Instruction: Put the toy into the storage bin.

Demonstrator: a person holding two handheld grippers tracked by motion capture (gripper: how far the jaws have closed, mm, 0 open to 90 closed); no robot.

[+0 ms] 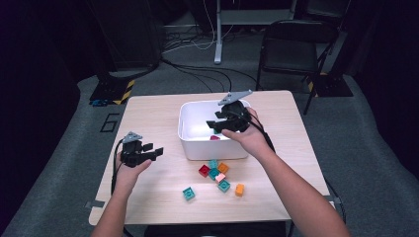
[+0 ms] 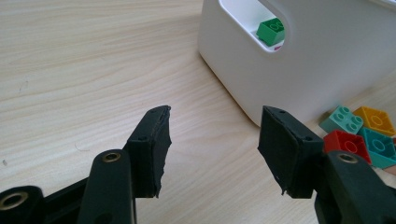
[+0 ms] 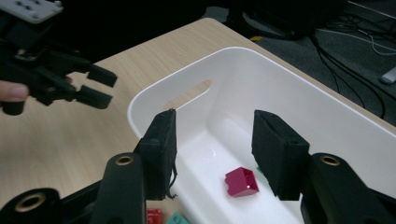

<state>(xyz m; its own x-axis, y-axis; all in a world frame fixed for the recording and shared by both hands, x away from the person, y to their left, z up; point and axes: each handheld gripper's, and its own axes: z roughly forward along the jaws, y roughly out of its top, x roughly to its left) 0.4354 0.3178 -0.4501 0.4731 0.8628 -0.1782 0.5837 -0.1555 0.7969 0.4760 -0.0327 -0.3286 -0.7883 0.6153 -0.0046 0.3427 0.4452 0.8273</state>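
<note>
The work in hand looks like moving toy bricks from the table (image 1: 148, 113) into the white bin (image 1: 190, 140), which sits at the middle of the tabletop. The right gripper (image 1: 221, 124) hangs over the bin's open top with its jaws apart and nothing between them; below them, in the right gripper view, a dark red brick (image 3: 241, 182) lies loose on the bin floor. A green brick (image 2: 271, 31) shows through the bin's handle slot in the left gripper view. The left gripper (image 1: 154, 152) waits at about nine o'clock from the bin, low over the bare wood, its jaws spread wide and empty. The bricks left to move lie in a loose cluster (image 1: 215, 172) at about six o'clock from the bin, just in front of its near wall, with a teal brick (image 1: 188, 193) and an orange brick (image 1: 239, 189) lying a little apart. These bricks are probably light, hard plastic, stiff and not fragile, but smooth enough to slide or twist under the pads. The safest hold is likely across two flat opposite side walls, below the studs, taking the outlying pieces first because their neighbours do not crowd the jaws.
</note>
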